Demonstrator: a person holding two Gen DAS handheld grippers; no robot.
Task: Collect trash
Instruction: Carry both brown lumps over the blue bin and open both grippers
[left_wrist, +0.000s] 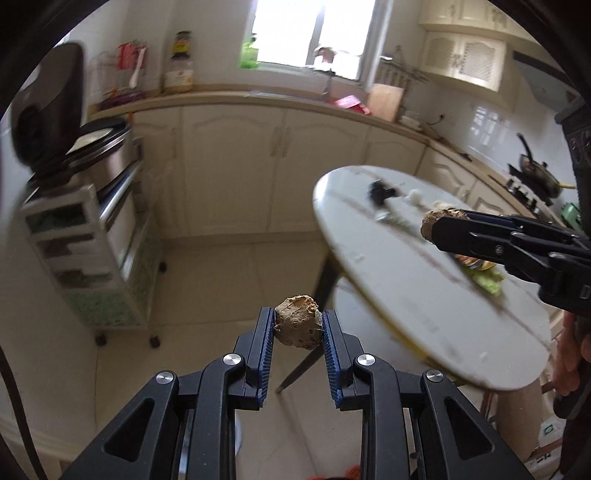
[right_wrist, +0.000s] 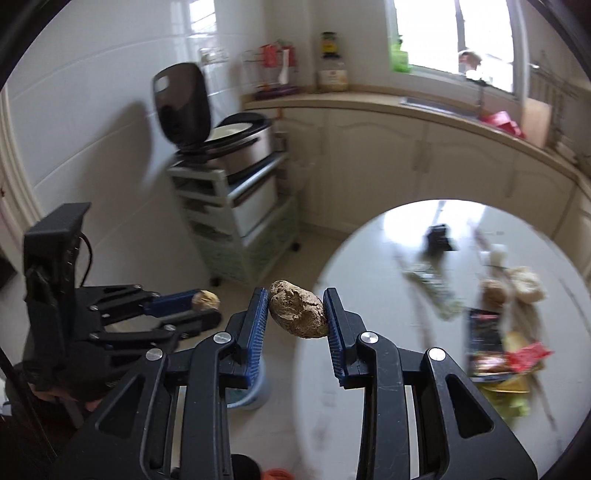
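Observation:
In the left wrist view my left gripper (left_wrist: 298, 322) is shut on a brown crusty lump (left_wrist: 295, 330), held over the tiled floor to the left of the round white table (left_wrist: 406, 295). My right gripper (left_wrist: 430, 229) reaches in from the right above the table, shut on a second brown lump (left_wrist: 427, 220). The right wrist view shows that second lump (right_wrist: 297, 315) pinched between the blue pads of the right gripper (right_wrist: 295, 294) at the table's left edge. The left gripper (right_wrist: 208, 309) with its lump (right_wrist: 206, 300) hangs further left.
Wrappers, a red packet (right_wrist: 526, 356), pale lumps (right_wrist: 524, 284) and a black object (right_wrist: 437, 240) lie on the table (right_wrist: 369, 258). A light blue bin (right_wrist: 247, 391) stands on the floor below the grippers. A drawer cart with a cooker (right_wrist: 236, 199) stands by the wall, cabinets behind.

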